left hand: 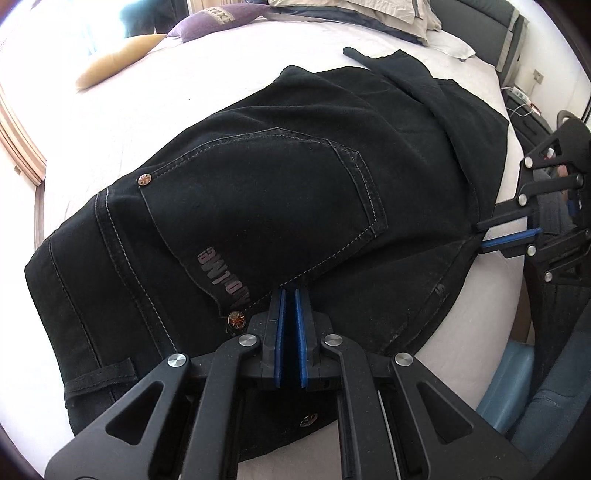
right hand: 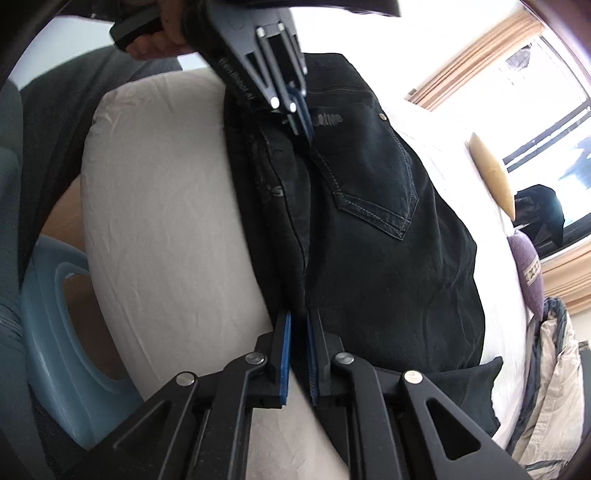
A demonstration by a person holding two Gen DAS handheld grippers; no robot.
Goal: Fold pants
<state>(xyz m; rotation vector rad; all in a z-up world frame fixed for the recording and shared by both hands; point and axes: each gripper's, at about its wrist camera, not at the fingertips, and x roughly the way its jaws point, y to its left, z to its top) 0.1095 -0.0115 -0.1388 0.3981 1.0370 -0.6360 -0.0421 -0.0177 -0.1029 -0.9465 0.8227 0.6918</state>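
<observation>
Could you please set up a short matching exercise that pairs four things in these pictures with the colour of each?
Things:
1. pants
2. long cushion near the window
3. square cushion beside it
4. bed sheet

Colours:
A. white
B. purple
C. black
D. mustard yellow

Pairs: 1-C, 2-D, 3-B, 4-A.

For reference, the left tool and the right tool both sit at the near edge of the pants.
</observation>
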